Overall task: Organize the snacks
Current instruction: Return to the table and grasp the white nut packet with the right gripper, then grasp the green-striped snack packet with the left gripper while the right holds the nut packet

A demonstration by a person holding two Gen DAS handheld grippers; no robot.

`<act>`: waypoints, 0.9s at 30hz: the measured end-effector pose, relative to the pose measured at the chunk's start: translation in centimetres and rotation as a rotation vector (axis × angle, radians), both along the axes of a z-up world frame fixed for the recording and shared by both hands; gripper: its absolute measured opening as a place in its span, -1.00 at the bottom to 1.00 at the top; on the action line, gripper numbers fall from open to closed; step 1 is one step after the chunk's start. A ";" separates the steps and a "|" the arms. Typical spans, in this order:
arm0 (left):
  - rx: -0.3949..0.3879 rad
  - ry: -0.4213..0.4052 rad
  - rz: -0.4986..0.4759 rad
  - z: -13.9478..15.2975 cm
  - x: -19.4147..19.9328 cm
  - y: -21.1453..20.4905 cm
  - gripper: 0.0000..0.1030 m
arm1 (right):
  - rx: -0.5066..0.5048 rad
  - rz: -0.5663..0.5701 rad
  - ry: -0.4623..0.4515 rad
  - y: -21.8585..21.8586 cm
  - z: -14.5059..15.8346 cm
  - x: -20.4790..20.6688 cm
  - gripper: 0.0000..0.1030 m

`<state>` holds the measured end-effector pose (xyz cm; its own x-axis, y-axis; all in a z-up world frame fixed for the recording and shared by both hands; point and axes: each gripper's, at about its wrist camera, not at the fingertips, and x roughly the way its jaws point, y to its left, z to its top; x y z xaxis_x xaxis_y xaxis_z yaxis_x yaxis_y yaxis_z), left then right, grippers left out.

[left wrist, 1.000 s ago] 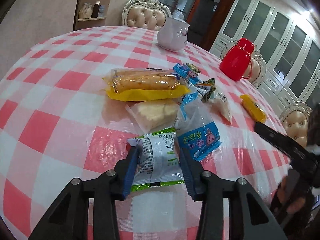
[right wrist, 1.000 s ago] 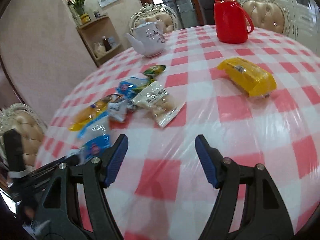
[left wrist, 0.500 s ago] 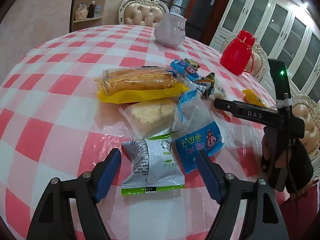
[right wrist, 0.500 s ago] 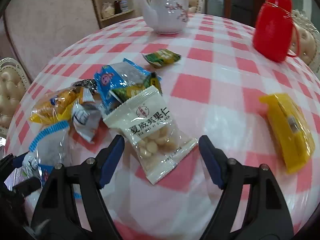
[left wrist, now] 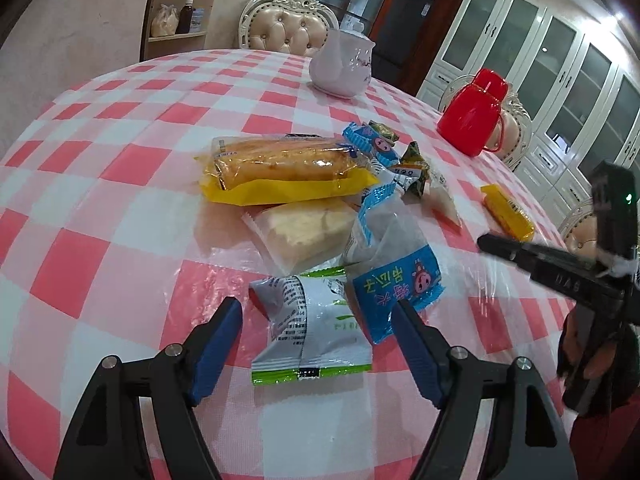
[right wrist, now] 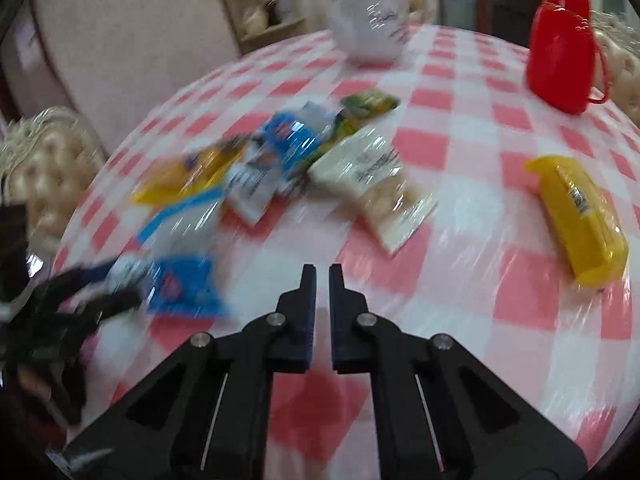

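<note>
A pile of snack packets lies on the pink checked tablecloth (left wrist: 100, 208). My left gripper (left wrist: 316, 306) is open, its blue pads standing either side of a white-and-green packet (left wrist: 316, 332) without touching it. Beyond that lie a blue cartoon packet (left wrist: 396, 280), a clear-wrapped cake slice (left wrist: 304, 228) and a bread roll in yellow wrap (left wrist: 280, 168). My right gripper (right wrist: 322, 270) is shut with nothing between its pads, hovering over bare cloth in front of a clear nut packet (right wrist: 380, 184). A yellow packet (right wrist: 580, 216) lies apart to the right. The right wrist view is motion-blurred.
A white teapot (left wrist: 342, 66) and a red jug (left wrist: 474, 114) stand at the far side of the round table. Padded chairs (left wrist: 288, 20) ring it, with a wall shelf and glass-fronted cabinets behind. A person's hand (left wrist: 592, 356) holds the right gripper at the table's right edge.
My left gripper let go of the white-and-green packet and opened wide around it. The right gripper swung over the pile, drew back, and closed empty.
</note>
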<state>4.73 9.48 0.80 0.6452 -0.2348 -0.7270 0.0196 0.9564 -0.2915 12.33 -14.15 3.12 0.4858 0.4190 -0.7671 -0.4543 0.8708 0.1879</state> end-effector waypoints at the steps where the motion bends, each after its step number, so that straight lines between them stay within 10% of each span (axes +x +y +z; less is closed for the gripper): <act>1: 0.015 0.003 -0.001 0.0 0.1 -0.2 0.50 | -0.043 -0.017 -0.049 -0.2 0.6 -0.1 -0.34; 3: 0.026 0.005 -0.006 0.0 0.1 -0.4 0.51 | -0.111 -0.069 -0.130 -0.3 1.3 0.9 1.00; 5: 0.012 0.003 -0.005 0.0 0.1 -0.2 0.51 | -0.140 -0.075 -0.235 -0.1 1.8 2.2 1.00; 11: 0.005 0.003 -0.020 0.0 0.3 -0.4 0.60 | -0.227 0.181 -0.161 2.5 -0.7 8.6 0.99; 13: 0.002 0.002 -0.022 0.0 0.3 -0.4 0.61 | -0.205 0.225 -0.115 2.6 -1.8 9.5 0.86; 17: 0.007 0.003 -0.023 0.0 0.3 -0.5 0.61 | -0.136 0.235 -0.089 1.9 -2.4 9.1 -0.04; 23: 0.034 0.007 -0.035 0.0 0.3 -0.8 0.61 | -0.159 0.127 -0.165 0.2 -0.8 2.6 -0.10; 27: 0.061 0.010 -0.019 0.0 0.2 -0.3 -0.01 | -0.086 0.008 -0.236 -0.8 2.9 -2.2 -0.10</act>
<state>4.96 9.14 0.77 0.6339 -0.2017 -0.7466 0.0354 0.9719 -0.2325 10.16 -14.93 6.01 0.6528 0.3618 -0.6656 -0.4837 0.8752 0.0014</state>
